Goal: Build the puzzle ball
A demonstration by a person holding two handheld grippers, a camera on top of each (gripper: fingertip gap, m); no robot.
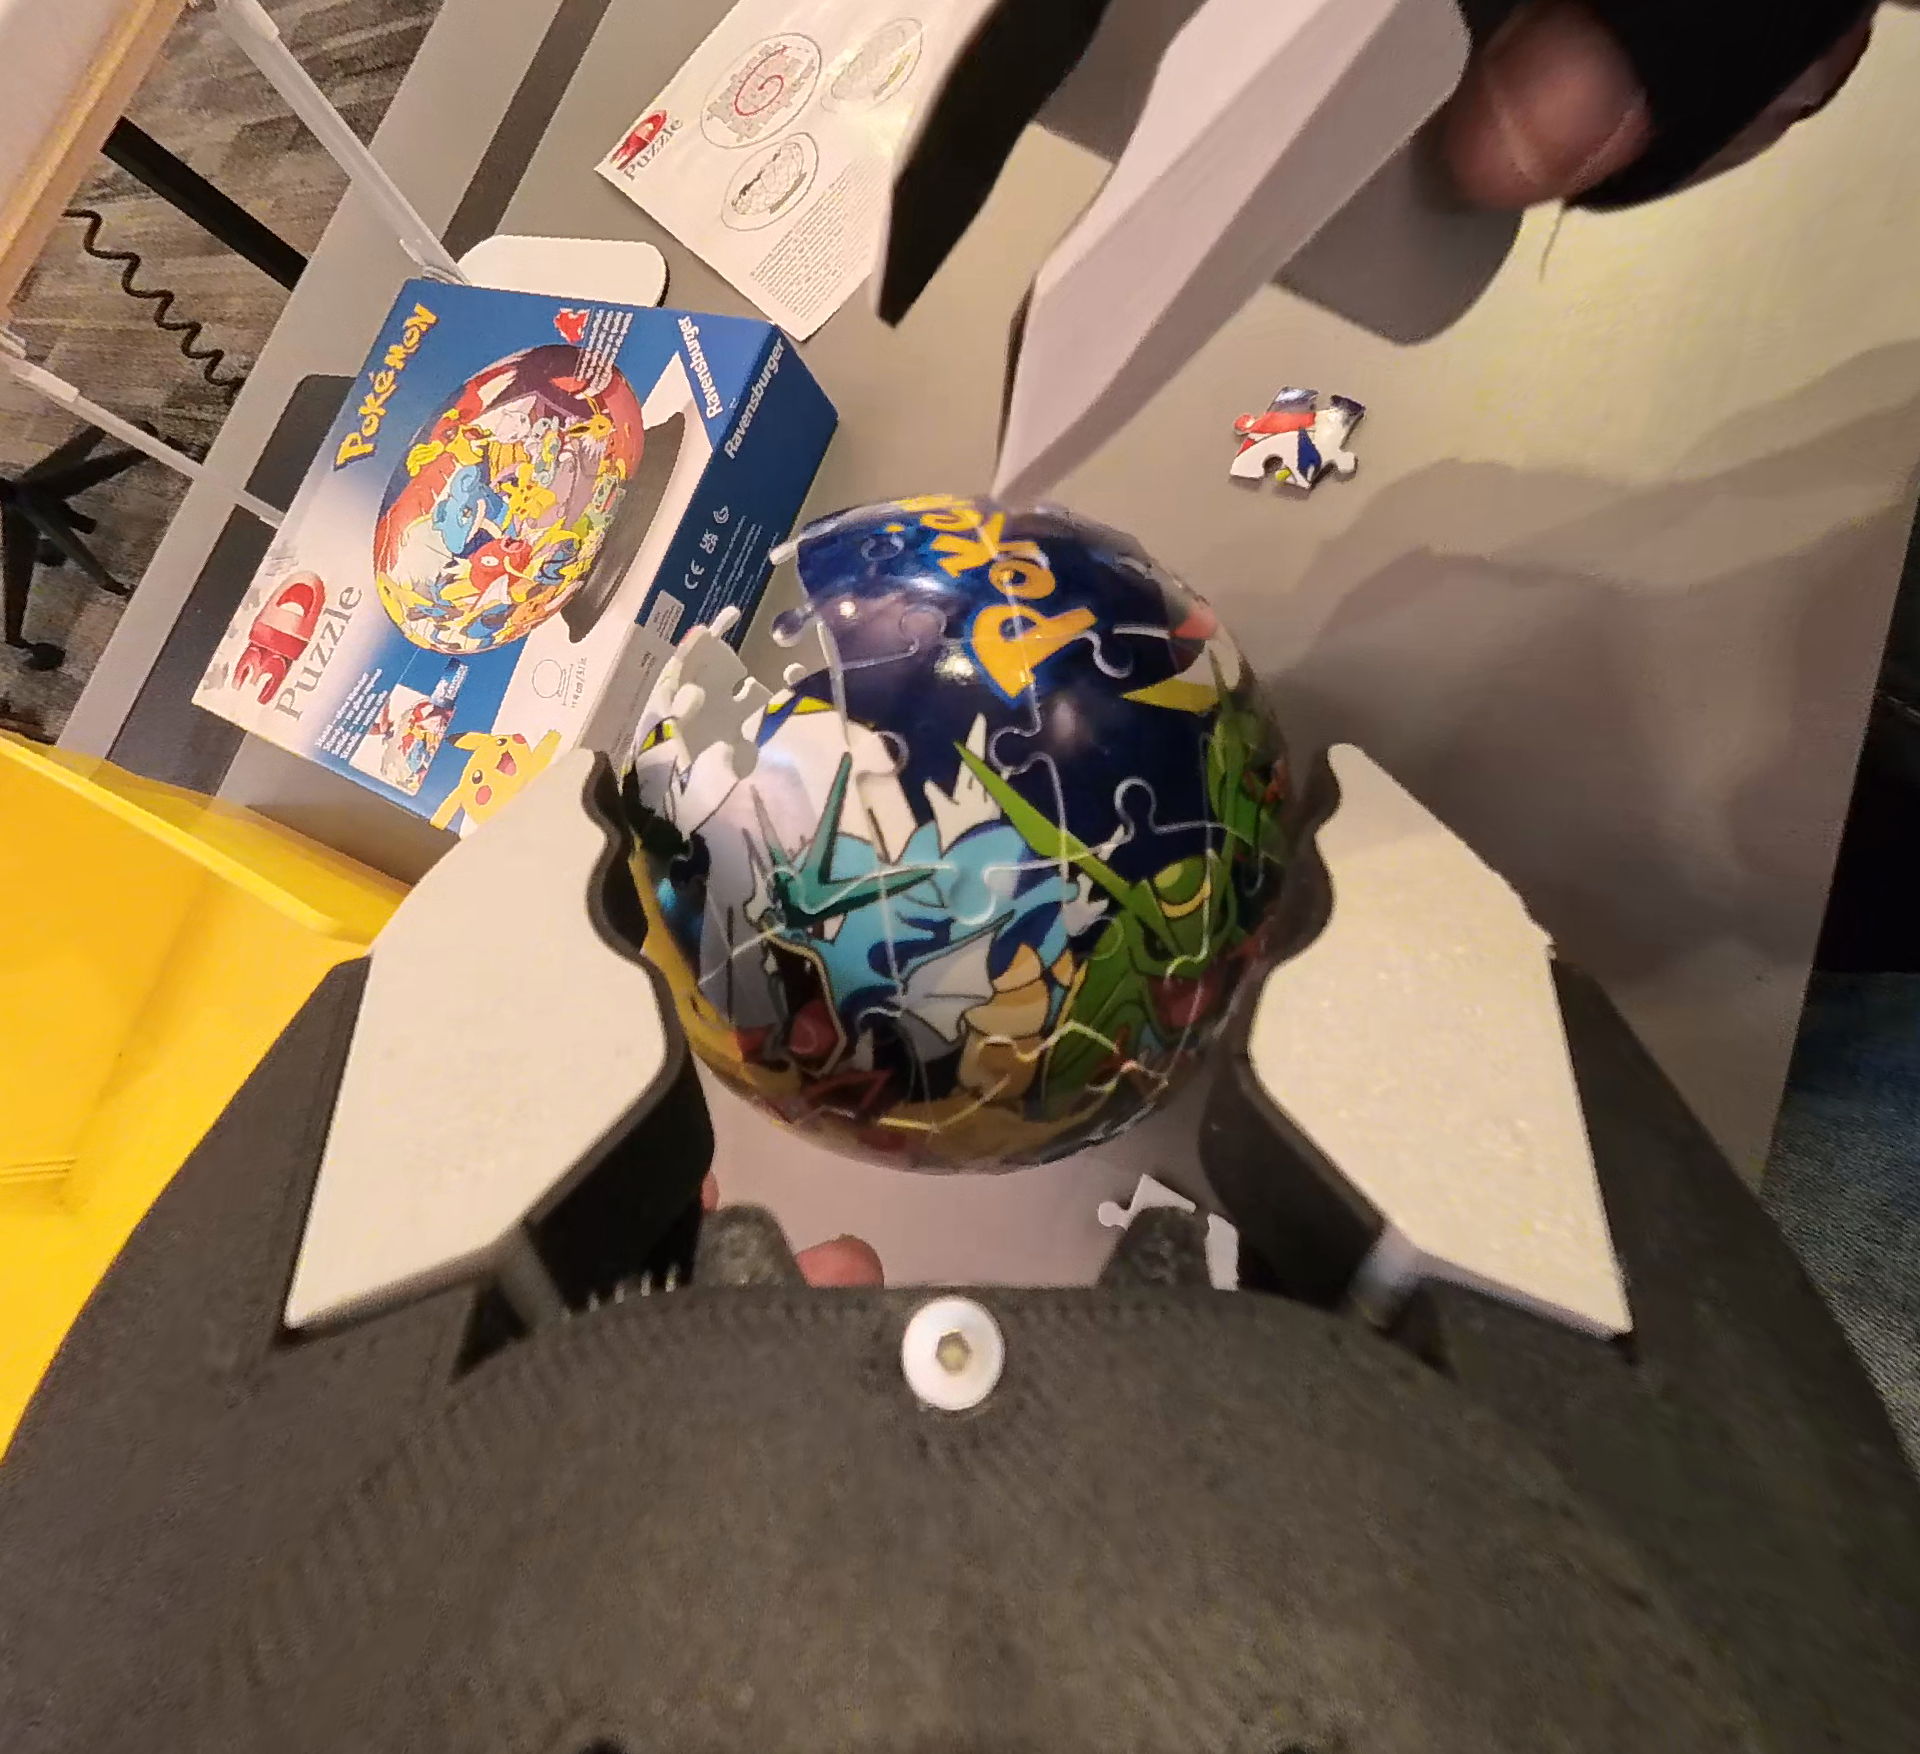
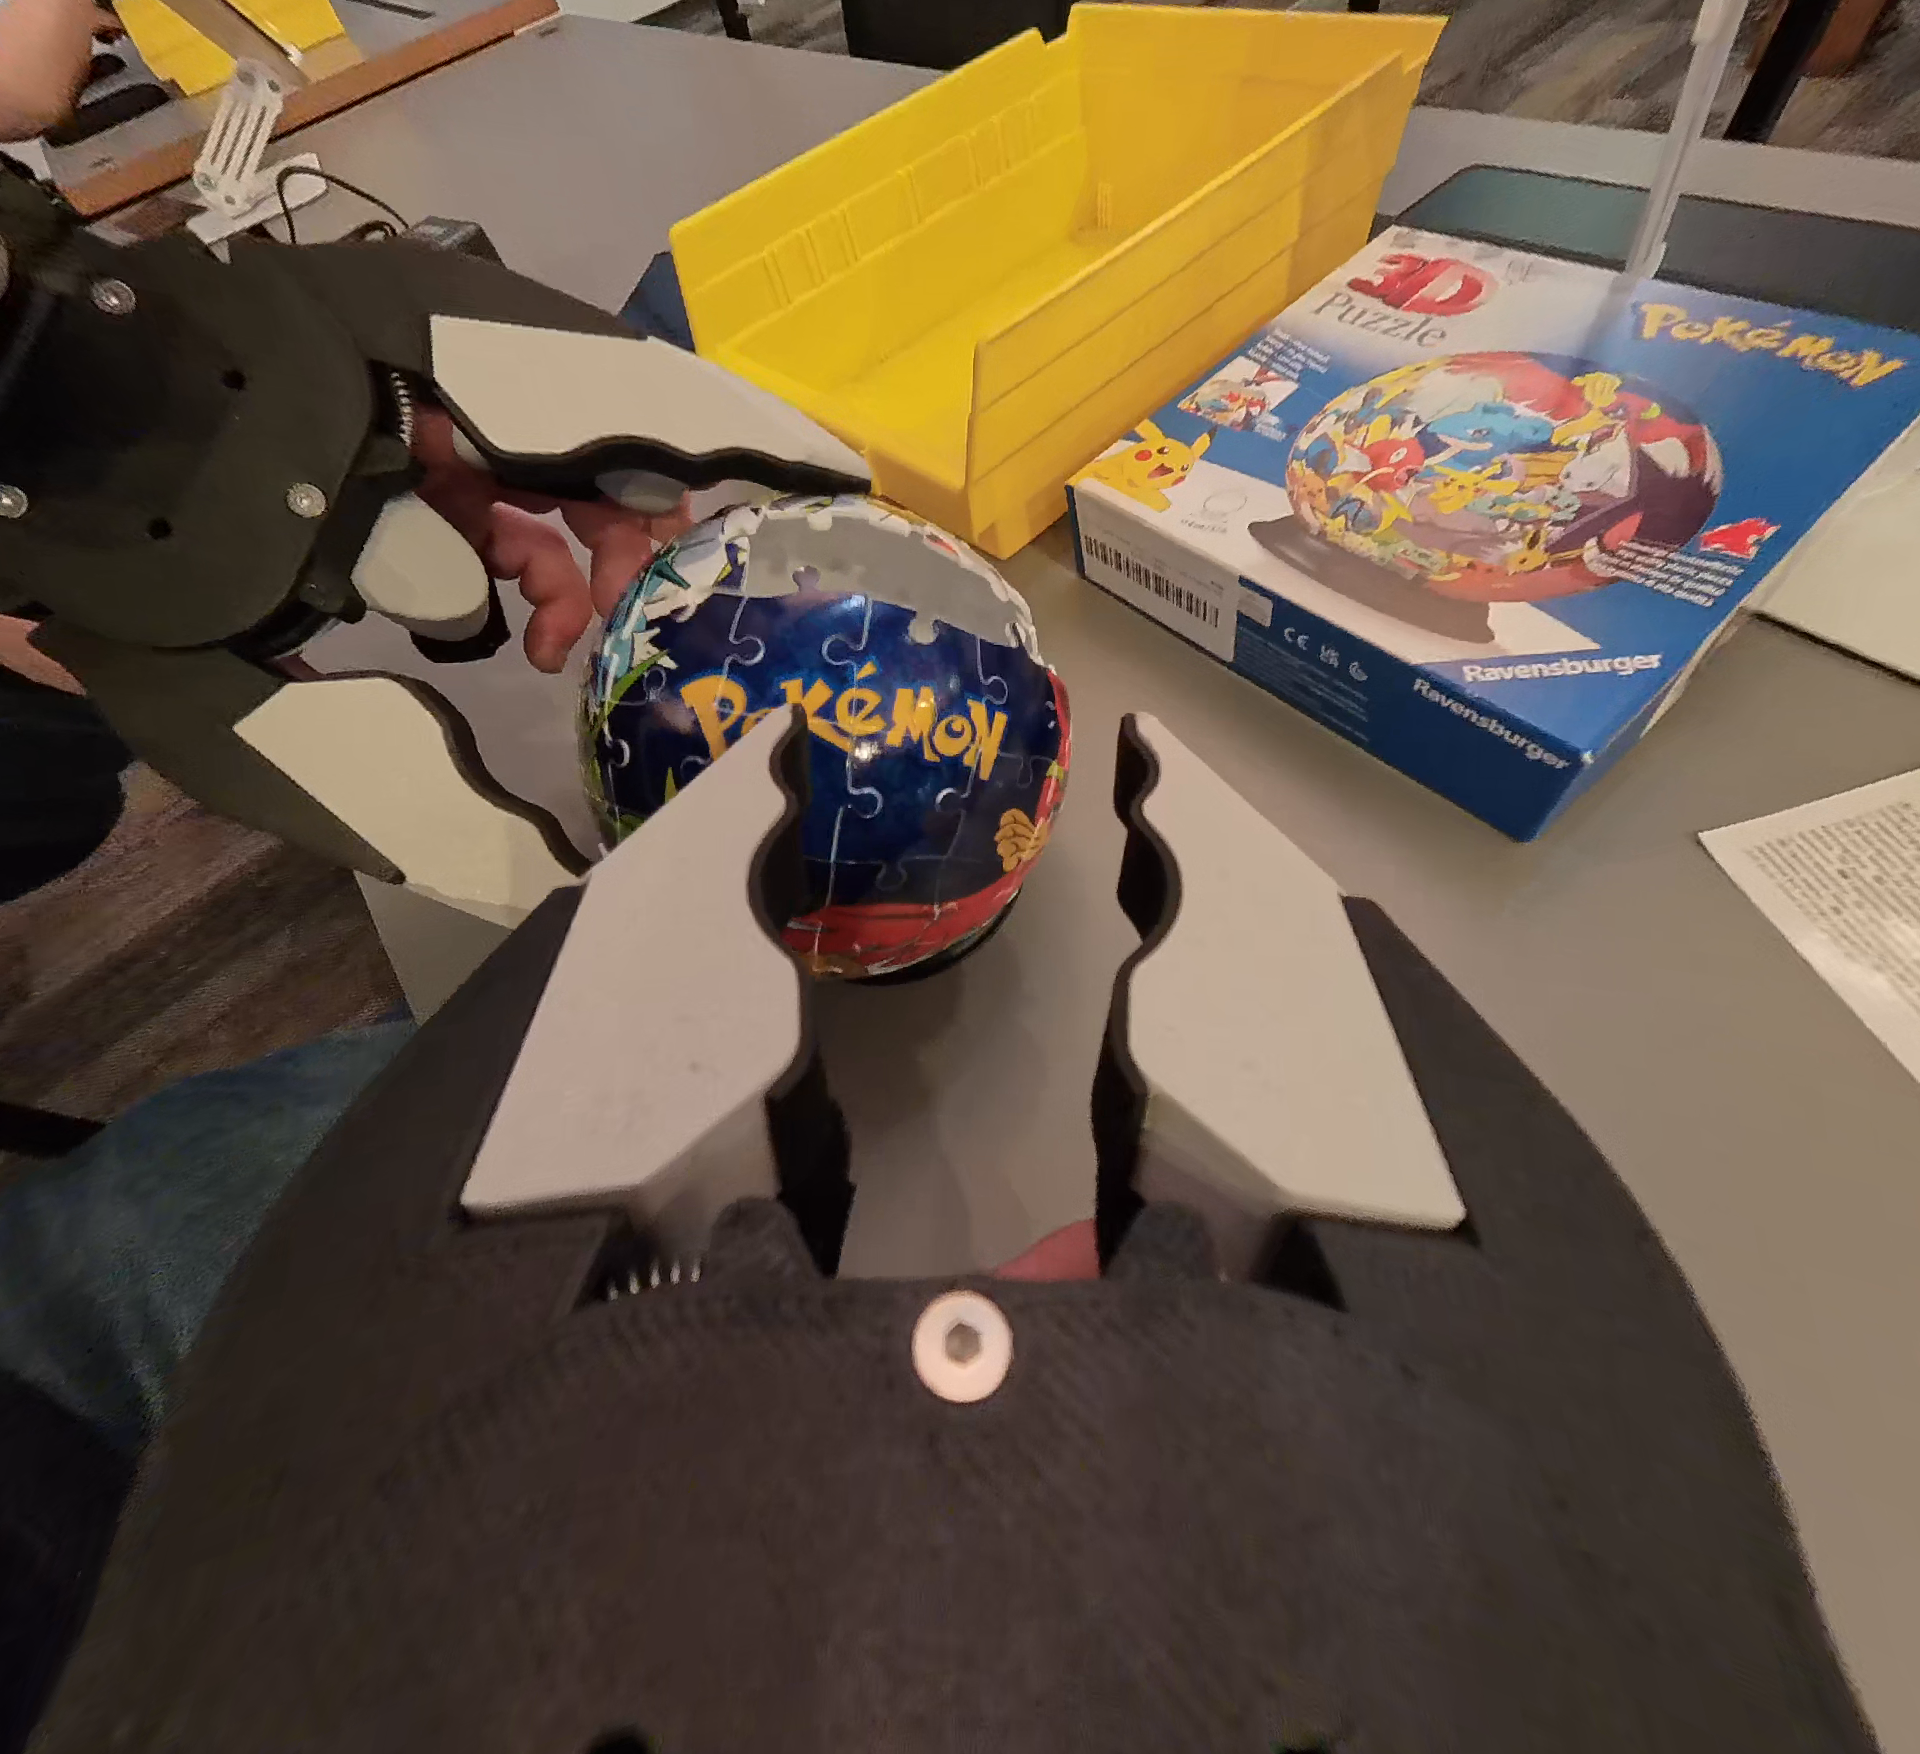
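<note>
Grey table (image 2: 1558, 1029) bearing, in descending size: a yellow plastic bin (image 2: 1049, 250), open-topped, at the far side in the right wrist view; a blue puzzle box (image 2: 1507, 561) lying flat just beside the bin, its flap open in the left wrist view; a printed instruction sheet (image 1: 769, 135) beyond the box; the puzzle ball (image 2: 831, 728), nearly complete, standing near the table's front edge on a dark base, with a jagged gap of missing pieces at its top showing white piece edges. One loose puzzle piece (image 1: 1294, 437) lies on the table well apart from the ball; part of a white piece (image 1: 1143, 1200) shows below the ball in the left wrist view. Left gripper (image 1: 961, 769): jaws spread wide to either side of the ball; whether its fingers touch the ball cannot be told, though it seems to hold nothing. Right gripper (image 2: 961, 748): jaws parted, empty, pointing at the ball's lettered face from just in front of it
</note>
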